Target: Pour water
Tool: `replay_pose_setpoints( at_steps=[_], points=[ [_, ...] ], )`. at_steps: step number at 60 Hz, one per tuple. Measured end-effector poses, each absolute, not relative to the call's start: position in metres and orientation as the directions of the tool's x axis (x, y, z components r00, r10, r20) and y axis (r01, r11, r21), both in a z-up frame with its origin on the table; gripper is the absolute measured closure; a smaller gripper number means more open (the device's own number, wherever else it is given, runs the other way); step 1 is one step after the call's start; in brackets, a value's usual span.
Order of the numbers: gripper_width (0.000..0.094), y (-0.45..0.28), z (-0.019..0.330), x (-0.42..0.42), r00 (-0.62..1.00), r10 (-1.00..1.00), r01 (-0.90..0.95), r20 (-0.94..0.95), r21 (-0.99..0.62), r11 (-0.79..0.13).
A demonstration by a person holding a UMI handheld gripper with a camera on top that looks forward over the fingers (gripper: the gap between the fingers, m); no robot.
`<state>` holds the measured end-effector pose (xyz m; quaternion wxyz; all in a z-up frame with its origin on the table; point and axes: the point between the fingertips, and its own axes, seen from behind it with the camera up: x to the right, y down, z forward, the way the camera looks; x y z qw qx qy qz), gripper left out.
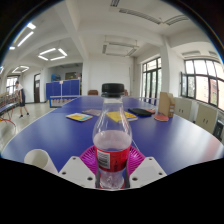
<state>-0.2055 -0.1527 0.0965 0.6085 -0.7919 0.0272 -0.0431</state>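
A clear plastic water bottle (112, 135) with a red label and a white cap stands upright between my fingers, lifted above the blue table (60, 135). My gripper (112, 165) is shut on the bottle, with the magenta pads (91, 158) pressed against both sides of its labelled body. The bottle's lower part holds clear water. A white cup (40, 160) shows just left of my fingers, low and partly hidden.
Yellow pads (80, 117) and a dark object (141, 112) lie further out on the blue table. A black chair (113, 90) stands at the far end. Blue partitions (63, 90) line the left wall, windows the right.
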Motion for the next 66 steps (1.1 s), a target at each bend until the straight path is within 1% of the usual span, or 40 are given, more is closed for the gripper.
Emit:
replay_pose_setpoints(
  at_steps=[1, 4, 7, 8, 10, 13, 14, 15, 16, 17, 18, 20, 23, 25, 27, 28, 33, 35, 36, 39, 44, 52, 57, 66],
  points=[
    [0.0606, -0.162, 0.103, -0.206, 0.995, -0.097, 0.009, 0.033, -0.97, -0.244],
    [0.0594, -0.163, 0.105, -0.204, 0.995, -0.099, 0.0, 0.024, -0.971, -0.241],
    [0.0537, -0.166, 0.107, -0.203, 0.995, -0.1, -0.012, 0.012, -0.971, -0.237],
    [0.0511, -0.14, 0.101, -0.202, 0.995, -0.101, -0.015, 0.01, -0.97, -0.243],
    [0.0454, -0.153, 0.101, -0.206, 0.995, -0.1, -0.018, 0.007, -0.97, -0.241],
    [0.0398, -0.156, 0.097, -0.204, 0.995, -0.103, -0.026, 0.003, -0.961, -0.274],
    [0.0363, -0.159, 0.093, -0.203, 0.994, -0.106, -0.031, 0.0, -0.955, -0.294],
    [0.0299, -0.161, 0.089, -0.203, 0.994, -0.108, -0.037, -0.003, -0.948, -0.315],
    [0.0219, -0.164, 0.087, -0.203, 0.994, -0.108, -0.042, -0.007, -0.943, -0.331],
    [0.0136, -0.148, 0.09, -0.204, 0.994, -0.108, -0.048, -0.012, -0.94, -0.339],
    [0.007, -0.159, 0.087, -0.205, 0.994, -0.108, -0.052, -0.016, -0.938, -0.343],
    [0.0114, -0.164, 0.086, -0.204, 0.994, -0.112, -0.058, -0.019, -0.933, -0.354],
    [0.0101, -0.176, 0.089, -0.2, 0.992, -0.126, -0.052, -0.005, -0.928, -0.37],
    [0.0074, -0.185, 0.093, -0.197, 0.99, -0.138, -0.042, 0.012, -0.923, -0.382],
    [0.008, -0.183, 0.103, -0.191, 0.989, -0.147, -0.035, 0.026, -0.918, -0.395],
    [0.0081, -0.192, 0.1, -0.199, 0.988, -0.153, -0.031, 0.033, -0.917, -0.397],
    [0.0089, -0.225, 0.108, -0.198, 0.979, -0.189, -0.017, 0.072, -0.902, -0.43],
    [0.0089, -0.24, 0.114, -0.199, 0.976, -0.201, -0.009, 0.088, -0.9, -0.436],
    [0.009, -0.242, 0.124, -0.191, 0.975, -0.2, -0.006, 0.093, -0.897, -0.443],
    [0.0085, -0.269, 0.129, -0.205, 0.975, -0.197, 0.002, 0.102, -0.893, -0.45],
    [0.0085, -0.315, 0.15, -0.22, 0.977, -0.193, -0.003, 0.095, -0.891, -0.455],
    [0.0086, -0.403, 0.173, -0.241, 0.975, -0.198, -0.008, 0.098, -0.88, -0.474],
    [0.0089, -0.456, 0.177, -0.254, 0.973, -0.195, 0.005, 0.12, -0.861, -0.508],
    [0.0084, -0.528, 0.19, -0.277, 0.977, -0.17, 0.024, 0.129, -0.858, -0.514]
  ],
)
